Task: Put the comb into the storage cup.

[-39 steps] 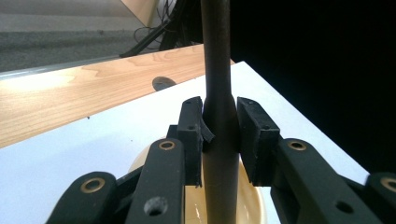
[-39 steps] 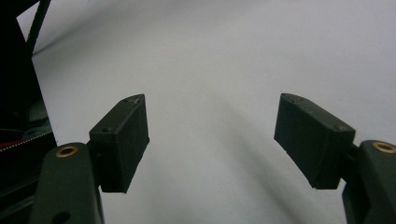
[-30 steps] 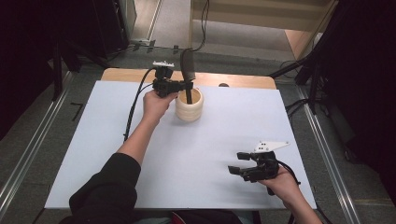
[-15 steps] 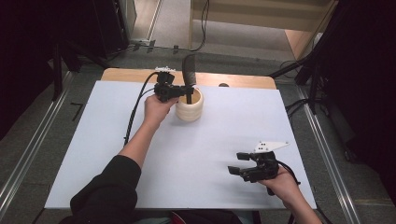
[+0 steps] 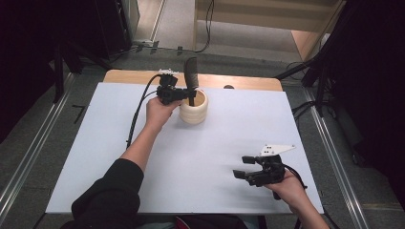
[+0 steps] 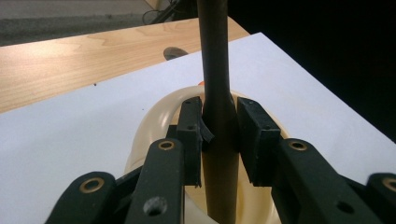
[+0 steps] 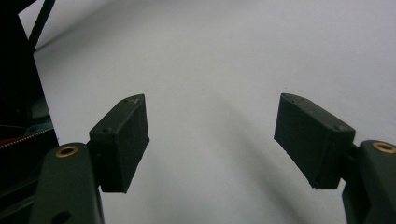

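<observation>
Fingers (image 6: pixel 189 135) of the left gripper (image 6: pixel 219 135) are clamped on the dark handle of a spatula-like utensil (image 6: pixel 215 93), one pad on each side of its shaft, pressed tight with no gap. The utensil stands nearly upright, its lower end inside the cream ribbed holder (image 5: pixel 194 109) and its broad end up, so the grip sits just above the holder's rim; that height probably lets the tool be guided straight along the holder's axis without tipping it. The holder stands on the white surface (image 5: pixel 119 143), far and a little left of centre, near the wooden strip (image 5: pixel 124 75) at the far edge. At the near right, the right gripper (image 5: pixel 244 167) hovers low over bare surface, its fingers (image 7: pixel 122 140) spread wide and touching nothing, seemingly waiting out of the way.
</observation>
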Tool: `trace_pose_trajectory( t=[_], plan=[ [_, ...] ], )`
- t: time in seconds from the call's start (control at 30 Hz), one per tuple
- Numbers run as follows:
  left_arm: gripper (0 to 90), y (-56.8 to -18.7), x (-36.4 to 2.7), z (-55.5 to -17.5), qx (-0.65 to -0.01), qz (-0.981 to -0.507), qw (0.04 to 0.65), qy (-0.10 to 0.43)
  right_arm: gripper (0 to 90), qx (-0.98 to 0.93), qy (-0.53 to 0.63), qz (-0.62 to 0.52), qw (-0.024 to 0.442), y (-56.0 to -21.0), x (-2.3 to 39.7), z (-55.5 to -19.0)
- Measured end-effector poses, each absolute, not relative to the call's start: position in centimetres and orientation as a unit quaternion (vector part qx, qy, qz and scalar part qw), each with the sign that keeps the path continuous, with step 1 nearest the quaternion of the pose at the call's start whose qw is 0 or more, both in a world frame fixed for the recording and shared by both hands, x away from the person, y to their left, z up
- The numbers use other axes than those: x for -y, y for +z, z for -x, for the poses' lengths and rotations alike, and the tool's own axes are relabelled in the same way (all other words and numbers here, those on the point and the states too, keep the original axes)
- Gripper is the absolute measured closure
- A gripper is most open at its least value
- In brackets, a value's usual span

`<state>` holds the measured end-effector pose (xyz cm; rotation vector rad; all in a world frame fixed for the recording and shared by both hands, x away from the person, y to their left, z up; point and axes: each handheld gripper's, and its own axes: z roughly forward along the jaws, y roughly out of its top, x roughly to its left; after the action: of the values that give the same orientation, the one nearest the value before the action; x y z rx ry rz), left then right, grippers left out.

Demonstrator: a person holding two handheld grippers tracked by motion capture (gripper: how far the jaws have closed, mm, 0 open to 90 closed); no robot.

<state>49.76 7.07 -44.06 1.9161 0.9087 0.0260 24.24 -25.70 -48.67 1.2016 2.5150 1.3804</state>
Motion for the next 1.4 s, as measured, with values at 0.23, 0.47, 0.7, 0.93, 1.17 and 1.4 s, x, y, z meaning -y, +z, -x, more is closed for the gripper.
trace_pose_trajectory(
  t=[0.23, 0.47, 0.7, 0.93, 1.17, 1.4],
  plan=[
    [71.7, -44.1, -7.0, -49.7, -0.369, -0.794, 0.483, 0.011, 24.3, -0.807, 0.445, -0.388, 0.014, -48.6, 25.8, -24.3],
    [66.3, -43.7, -7.1, -49.5, -0.365, -0.795, 0.484, 0.014, 24.3, -0.808, 0.446, -0.385, 0.014, -48.6, 25.7, -24.2],
    [53.5, -42.8, -7.5, -49.2, -0.371, -0.790, 0.487, 0.013, 24.3, -0.808, 0.446, -0.385, 0.015, -48.6, 25.7, -24.2],
    [43.6, -42.1, -8.3, -49.1, -0.387, -0.791, 0.473, 0.026, 24.3, -0.807, 0.447, -0.386, 0.014, -48.5, 25.7, -24.2],
    [39.7, -42.2, -9.5, -49.3, -0.399, -0.792, 0.462, 0.017, 24.3, -0.808, 0.446, -0.385, 0.014, -48.5, 25.7, -24.2],
    [38.0, -42.2, -10.5, -49.0, -0.401, -0.790, 0.464, 0.007, 24.3, -0.808, 0.445, -0.385, 0.015, -48.6, 25.8, -24.2]
  ],
)
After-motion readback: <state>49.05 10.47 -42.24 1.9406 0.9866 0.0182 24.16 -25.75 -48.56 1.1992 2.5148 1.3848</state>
